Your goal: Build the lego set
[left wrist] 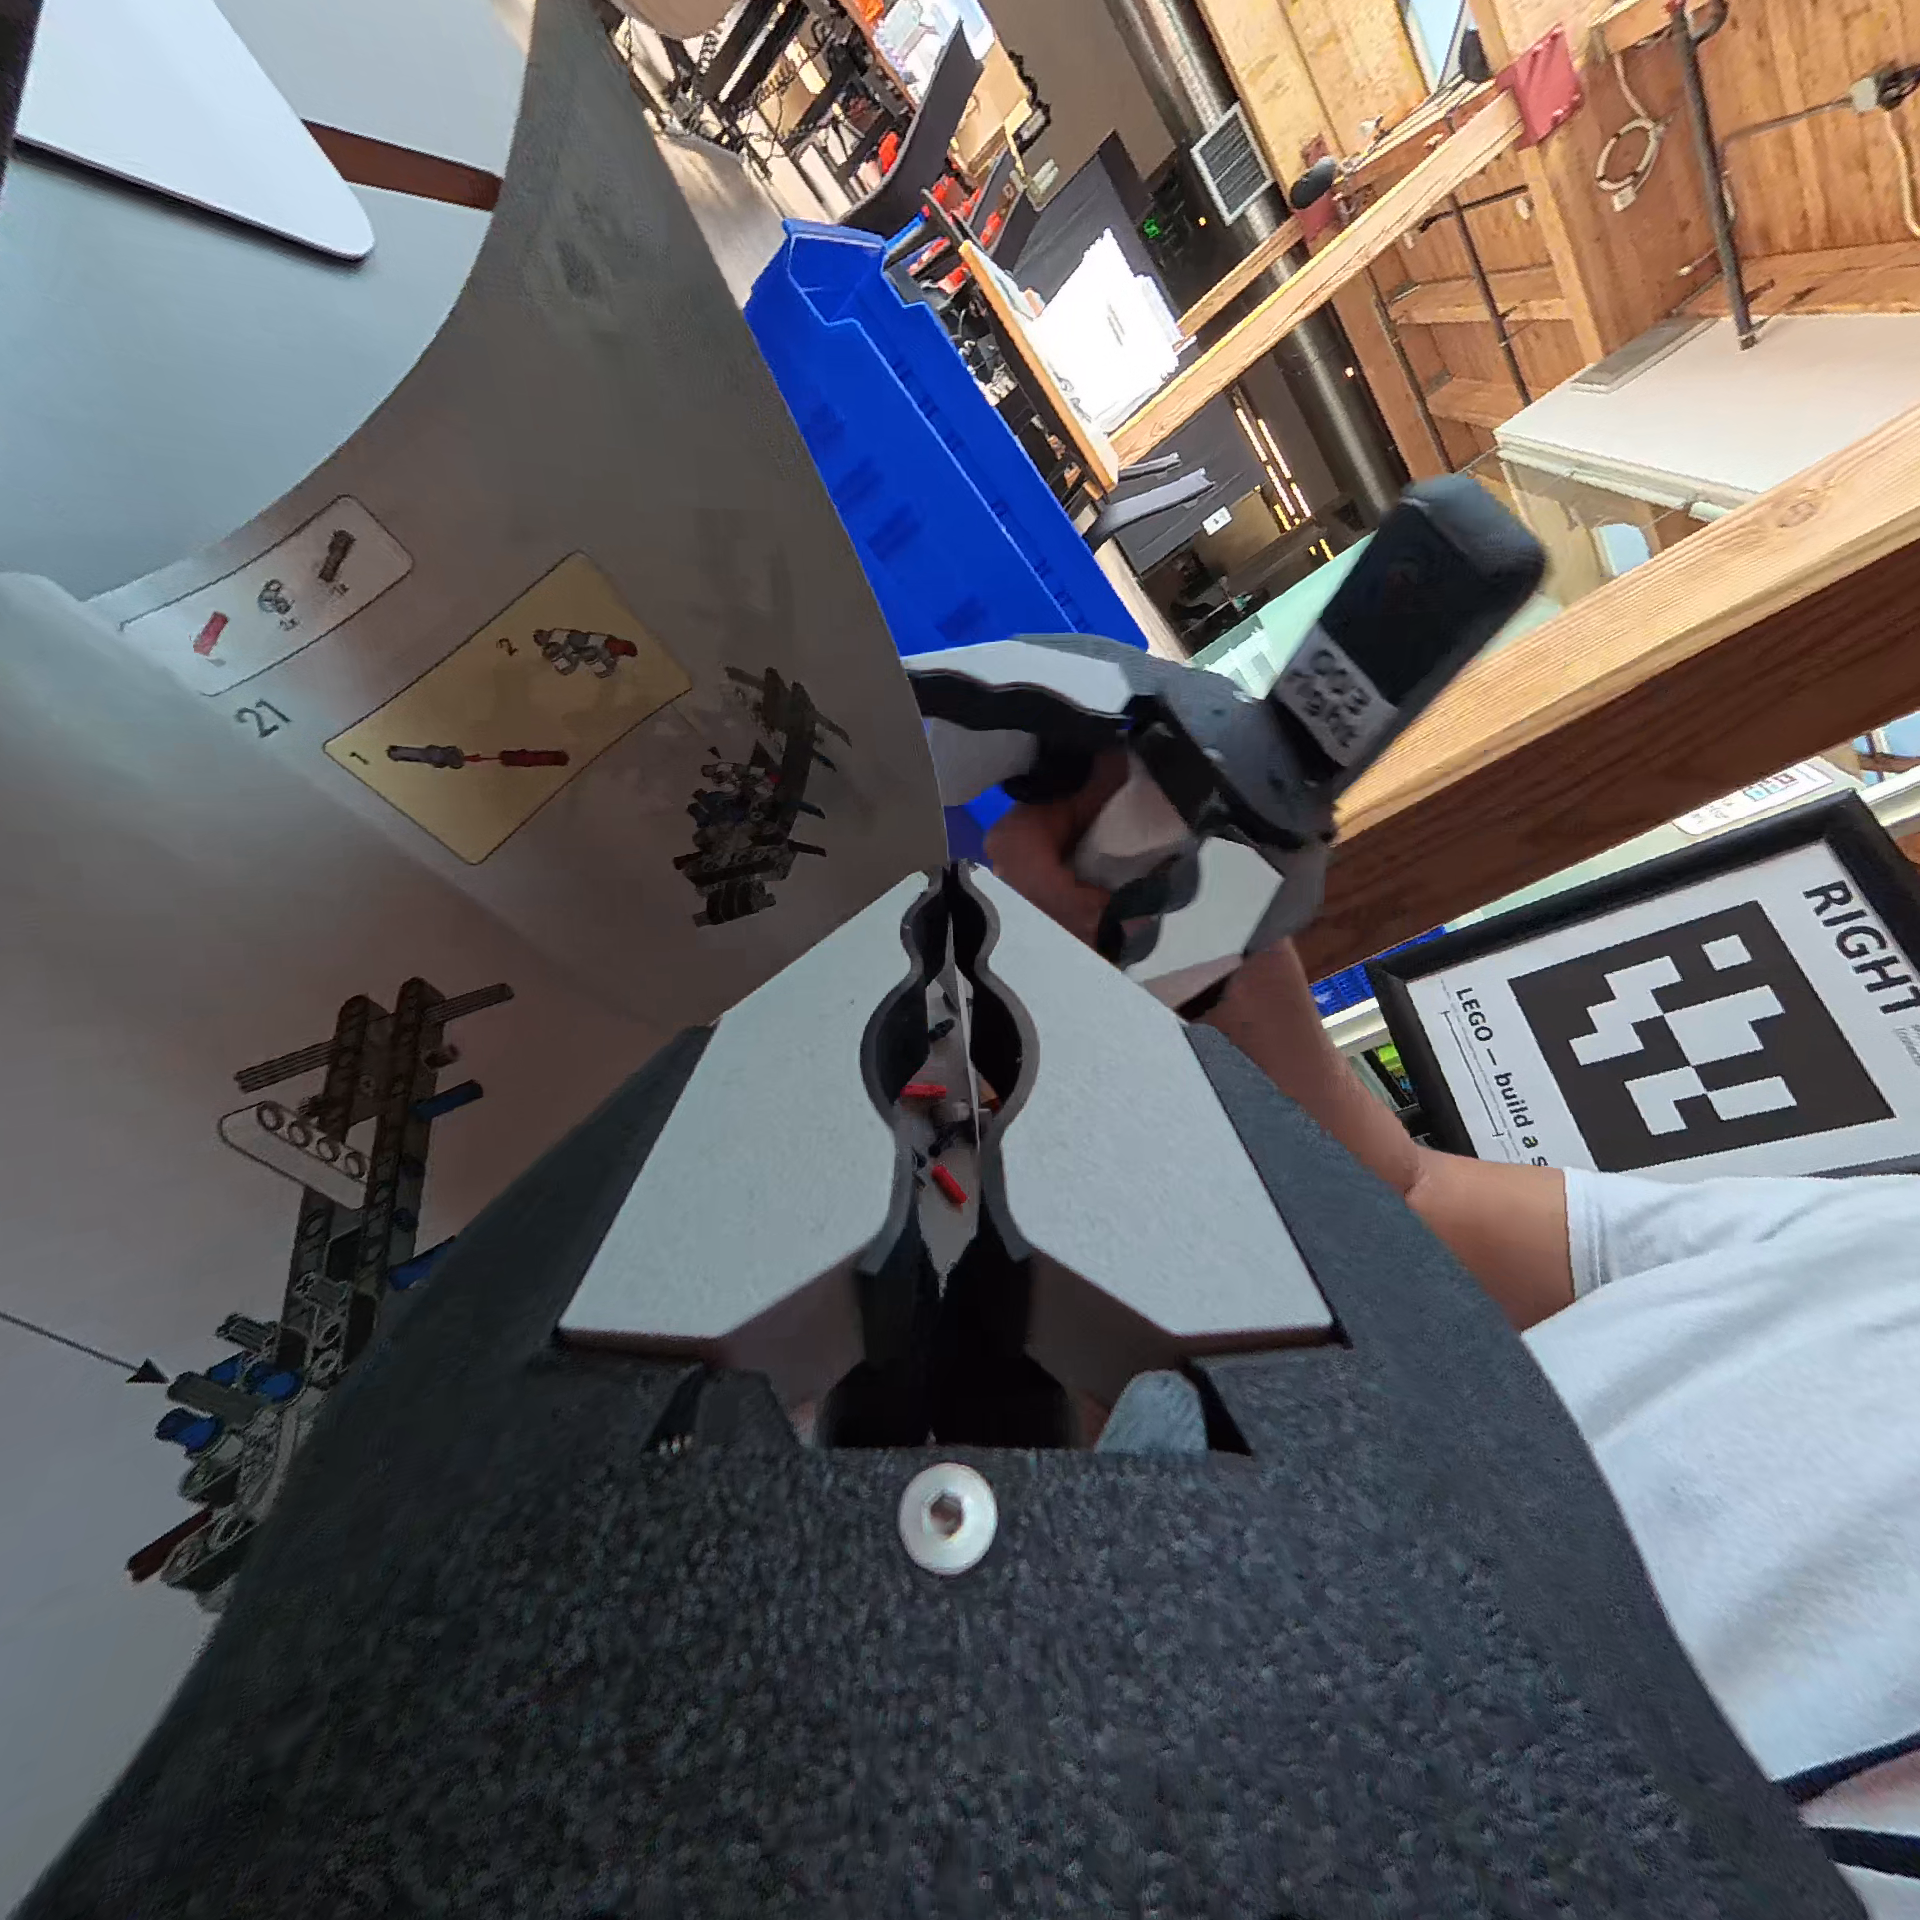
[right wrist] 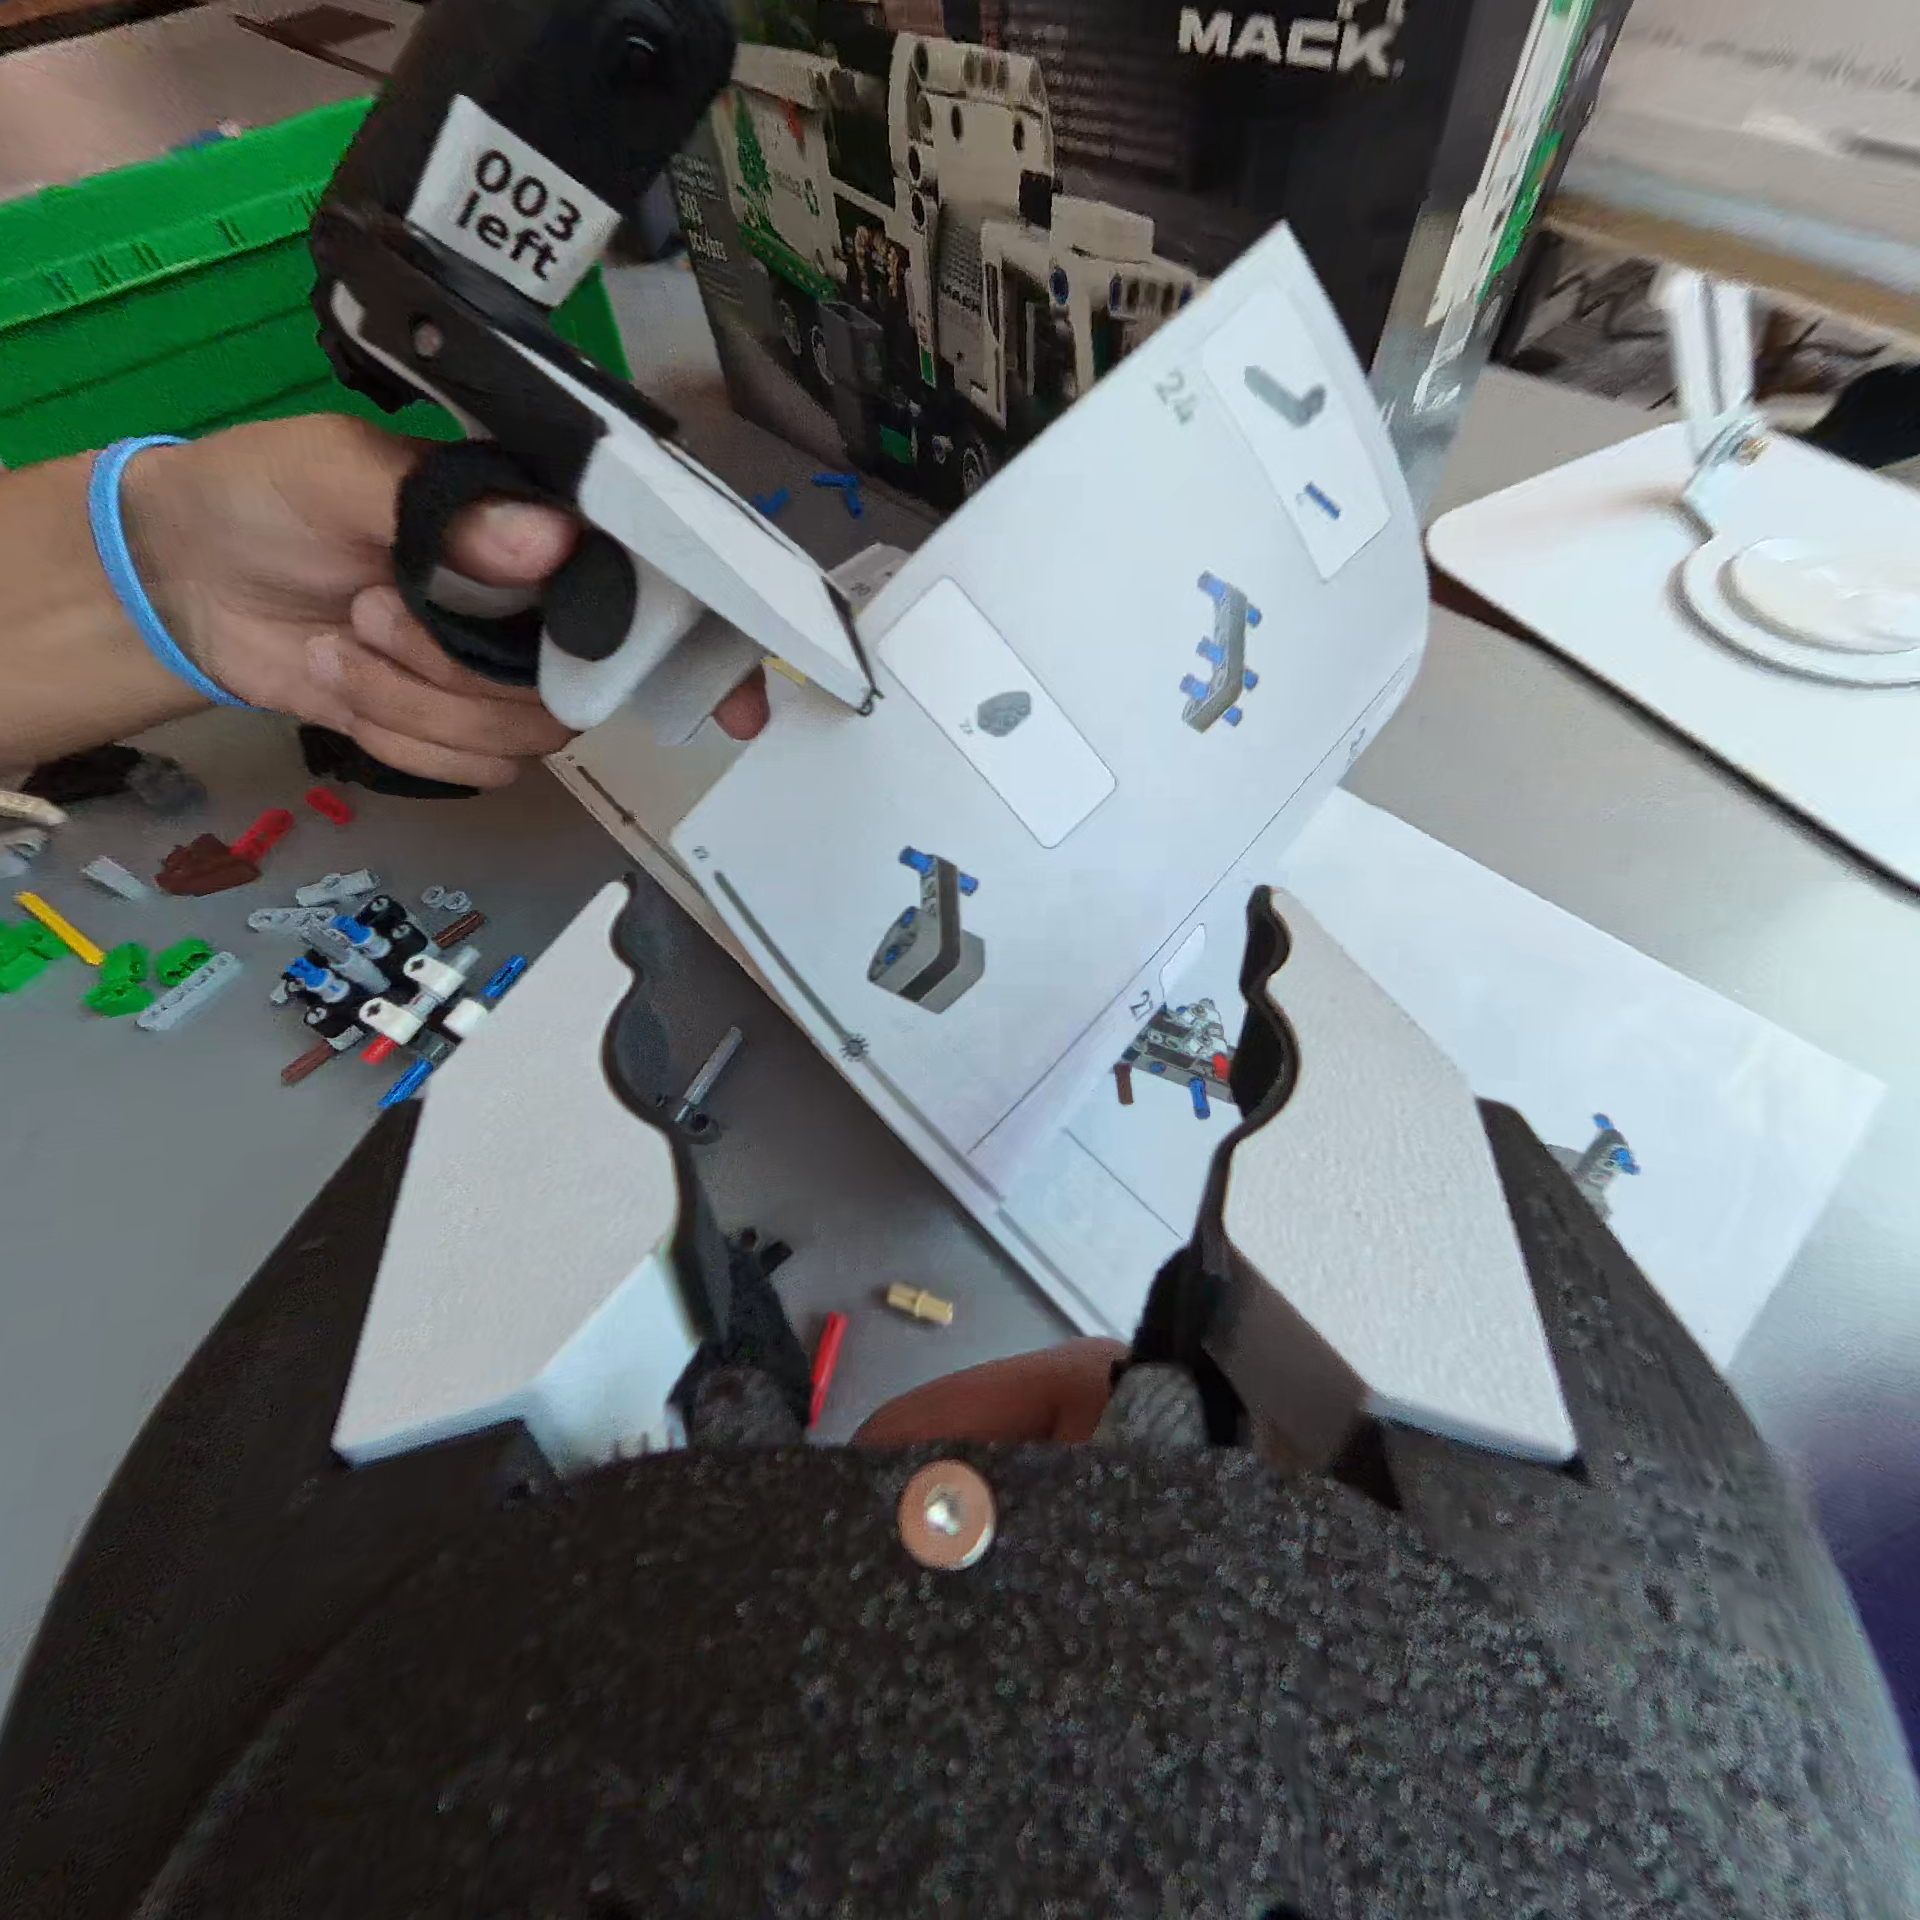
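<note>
My left gripper (left wrist: 951, 883) has its fingers clenched on the edge of a page (right wrist: 1091, 665) of the booklet (right wrist: 1507, 1039), holding that page lifted and curled above the table (right wrist: 208, 1195). The booklet lies open on the table in front of the toy box (right wrist: 1039, 208). My right gripper (right wrist: 940, 914) hovers over the booklet's near edge, fingers released, gripping nothing. To its left on the table I see a small brick assembly (right wrist: 384, 977) among loose bricks (right wrist: 125, 966), with a green bin (right wrist: 156, 291) behind
</note>
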